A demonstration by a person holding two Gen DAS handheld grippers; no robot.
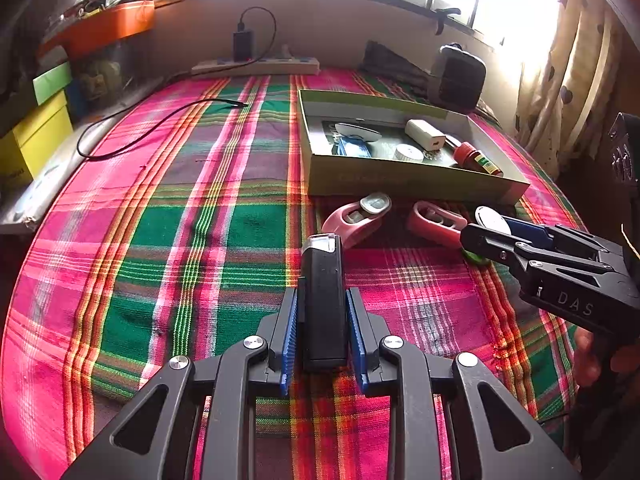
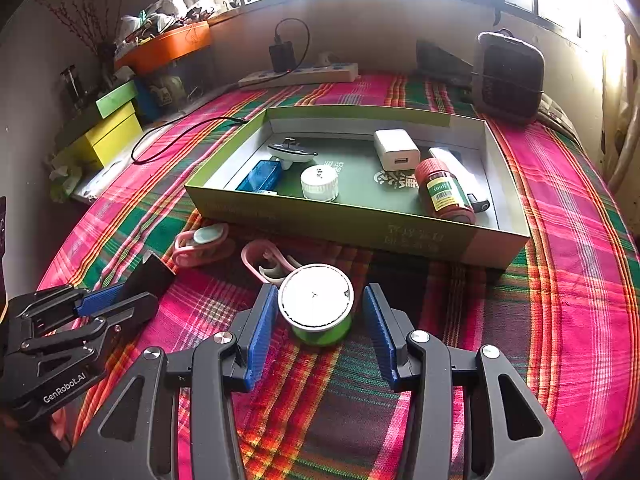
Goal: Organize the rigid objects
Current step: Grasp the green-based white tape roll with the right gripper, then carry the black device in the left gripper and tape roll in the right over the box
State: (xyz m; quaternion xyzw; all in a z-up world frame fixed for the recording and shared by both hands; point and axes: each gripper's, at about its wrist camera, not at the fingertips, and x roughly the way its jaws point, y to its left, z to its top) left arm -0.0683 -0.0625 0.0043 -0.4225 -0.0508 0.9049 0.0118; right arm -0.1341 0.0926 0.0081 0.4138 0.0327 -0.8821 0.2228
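My left gripper is shut on a black rectangular block with a clear end, held above the plaid cloth. It also shows at the left of the right wrist view as the left gripper. My right gripper straddles a green spool with a white top that stands on the cloth. A small gap shows at its right pad, so it is open. Behind lies a green cardboard box holding a white charger, a red bottle and several small items.
Two pink clips lie on the cloth just in front of the box. A black cable crosses the far left. A power strip and a dark heater stand at the back. Yellow and green boxes sit left.
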